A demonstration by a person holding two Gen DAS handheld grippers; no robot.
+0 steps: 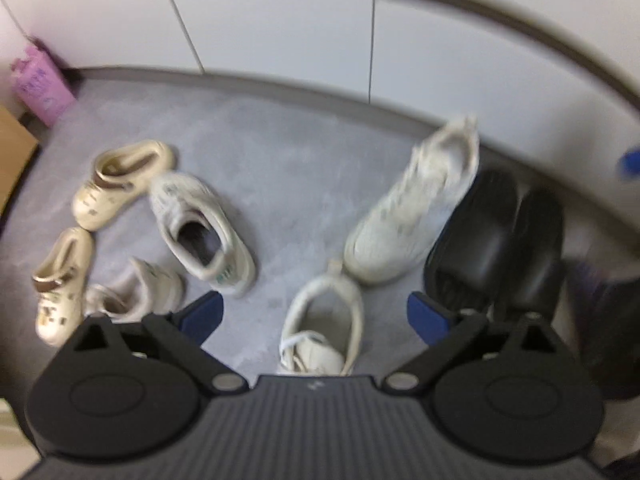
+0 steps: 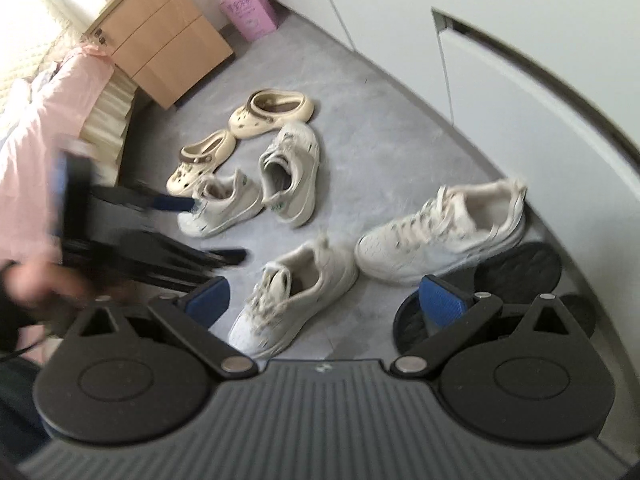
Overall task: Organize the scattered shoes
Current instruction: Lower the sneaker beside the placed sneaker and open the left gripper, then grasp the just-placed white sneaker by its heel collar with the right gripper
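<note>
Scene: eight shoes lie on a grey carpet (image 2: 360,92) before white cabinet doors (image 1: 280,16); none is lifted.
Left gripper (image 1: 315,316): jaws wide apart, holding nothing, hovering above a chunky white trainer (image 1: 320,328) that lies between the blue pads (image 1: 426,318).
Right gripper (image 2: 326,300): jaws also spread, empty, above that trainer, whose toe points toward the camera in this view.
Chunky pair: the mate (image 1: 416,208) lies just beside the black slides (image 1: 496,232), toe turned away from its partner; the two are near but not parallel.
Low-top pair: one green-trimmed trainer (image 2: 290,172) stands upright, the other (image 2: 222,208) touches it and the left tool's tip appears to reach its heel.
Clog pair: two cream clogs (image 2: 272,114), (image 2: 202,160) nearly touch end to end at an angle.
Step in hand (judgement): picking the first shoe to pair; sorting appears barely begun.
Technique (judgement): pinch the padded heel collar or the side wall, not the laces; lift level, turn the toe to match the mate, set it down touching alongside.
Risk (judgement): a grip on the tongue alone would let the shoe swing.
Writing: the pink box (image 2: 248,8) bears print, too blurred to read; green marks on the low-tops are illegible; no brand can be made out.
</note>
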